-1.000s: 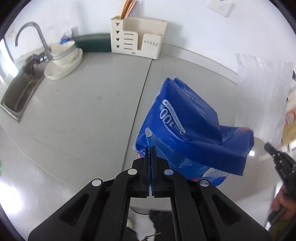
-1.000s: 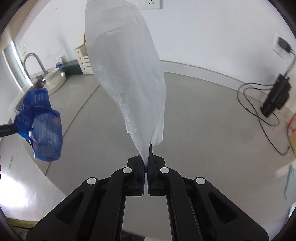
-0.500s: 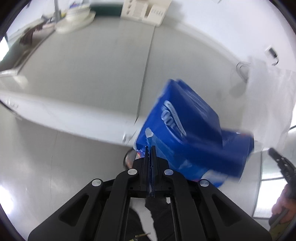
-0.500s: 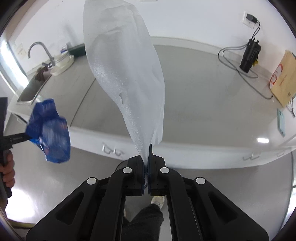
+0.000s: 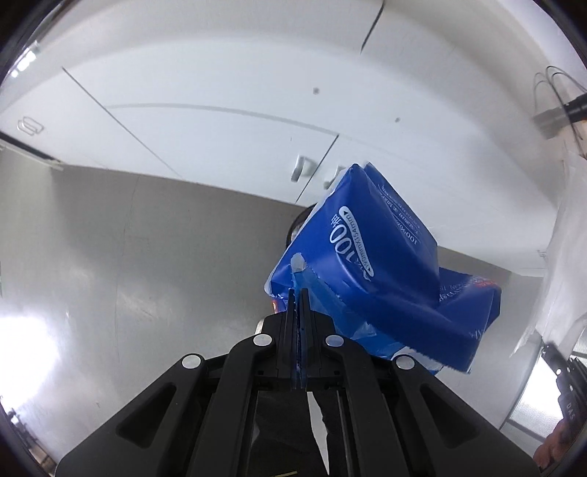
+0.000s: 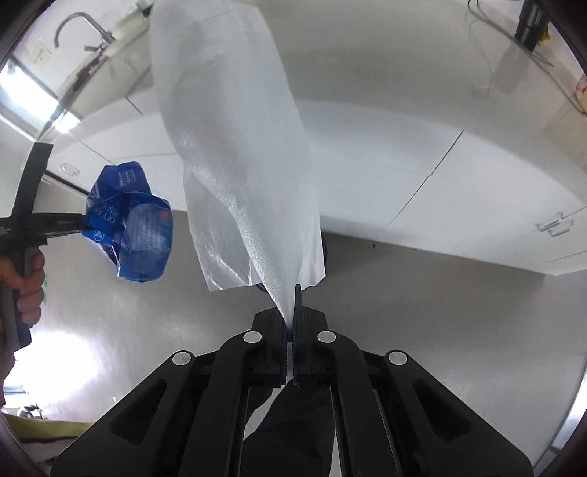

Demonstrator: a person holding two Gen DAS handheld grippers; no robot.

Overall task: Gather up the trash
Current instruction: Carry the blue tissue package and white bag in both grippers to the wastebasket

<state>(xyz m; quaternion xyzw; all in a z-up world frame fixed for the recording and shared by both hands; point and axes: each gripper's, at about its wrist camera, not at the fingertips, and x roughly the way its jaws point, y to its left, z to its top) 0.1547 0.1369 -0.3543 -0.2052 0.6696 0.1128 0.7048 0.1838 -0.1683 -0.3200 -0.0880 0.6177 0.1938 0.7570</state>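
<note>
Left hand-held gripper (image 5: pixel 299 293) was clenched on the edge of the blue tissue wrapper (image 5: pixel 370 271), pointing down at the floor (image 5: pixel 110 257). The wrapper bulged from the tips toward 1 o'clock, empty and crumpled, long axis running roughly 11 to 4 o'clock. In the right wrist view that same wrapper (image 6: pixel 132 238) sat at 9 o'clock, hanging off the left tool, with the person's hand (image 6: pixel 25 282) on its handle at the frame edge.

Right hand-held gripper (image 6: pixel 291 312) was clenched on the bottom corner of the white plastic sheet (image 6: pixel 234 146), which stood out from the tips toward 12 o'clock, long axis about 11 to 5.

White cabinet doors (image 6: pixel 422 190) filled the upper part of both views; the table with faucet (image 6: pixel 84 25) was far up at 11 o'clock.

A dark round rim showed behind the wrapper near cabinet base, maybe the bin (image 5: pixel 295 229), can't confirm. If so, it lay straight ahead of both tips, at about 12 o'clock, and the left load looked nearer, so dropping it first seemed likely.
</note>
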